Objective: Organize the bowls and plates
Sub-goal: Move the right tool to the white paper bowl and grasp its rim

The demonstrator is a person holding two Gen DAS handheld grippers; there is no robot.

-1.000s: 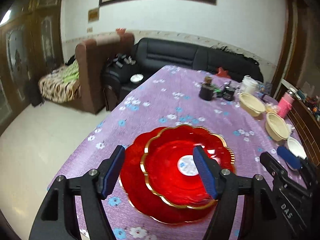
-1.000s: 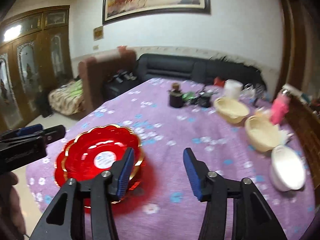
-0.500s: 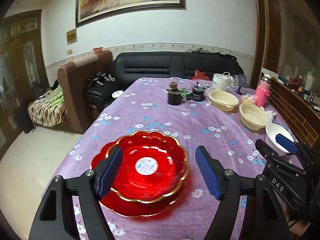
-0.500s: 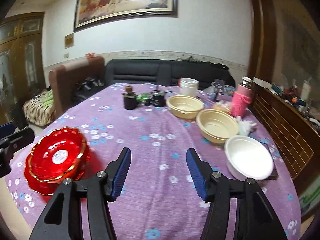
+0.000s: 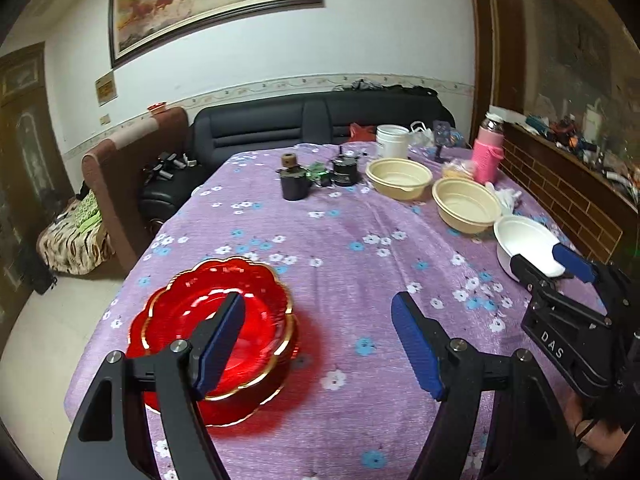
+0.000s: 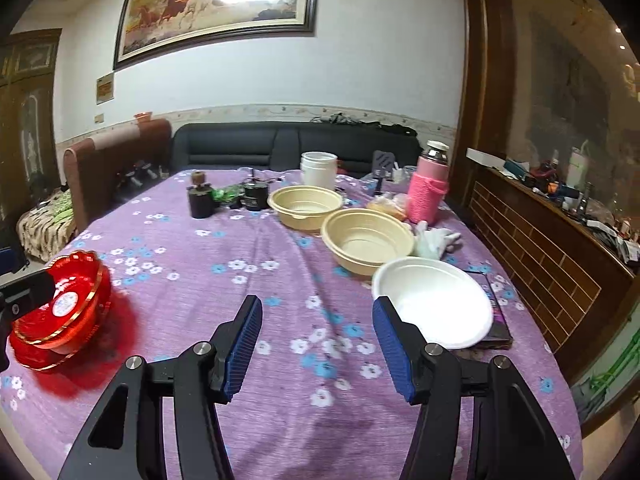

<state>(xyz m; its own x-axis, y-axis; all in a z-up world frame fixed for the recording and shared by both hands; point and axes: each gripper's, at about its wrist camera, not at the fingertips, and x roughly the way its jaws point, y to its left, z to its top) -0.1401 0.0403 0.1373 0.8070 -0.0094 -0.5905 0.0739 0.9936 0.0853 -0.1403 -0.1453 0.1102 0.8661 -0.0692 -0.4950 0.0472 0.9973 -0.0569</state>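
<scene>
**Plates stacked at my left, bowls in a row at my right**

The red plates (image 5: pixel 216 336), gold-rimmed and scalloped, sit stacked near the desk's left edge, close to the near corner. Along the right side stands a row of bowls: a white bowl (image 6: pixel 434 306) nearest me, then a cream bowl (image 6: pixel 366 242) just beyond it, then a second cream bowl (image 6: pixel 305 206) farther back.

My left jaws (image 5: pixel 320 346) hang open over the cloth with nothing between them; one pad lies in front of the plates in that view, but I cannot tell that it touches them. My right jaws (image 6: pixel 318 350) are open too and hold nothing, with the white bowl just past the right pad.

The desk (image 6: pixel 256 280) wears a purple cloth dotted with small white and blue flowers. Toward its far end stand a dark jar (image 6: pixel 200 198), a black tin (image 6: pixel 255 196), a white tub (image 6: pixel 318 168) and a pink flask (image 6: pixel 427 186).

Behind the desk runs a black sofa (image 6: pixel 280 146), with a brown armchair (image 5: pixel 128 168) to its left. A framed painting of horses (image 6: pixel 216 4) hangs on the white wall. A dark wooden cabinet (image 6: pixel 552 236) runs along the right, cluttered on top.
</scene>
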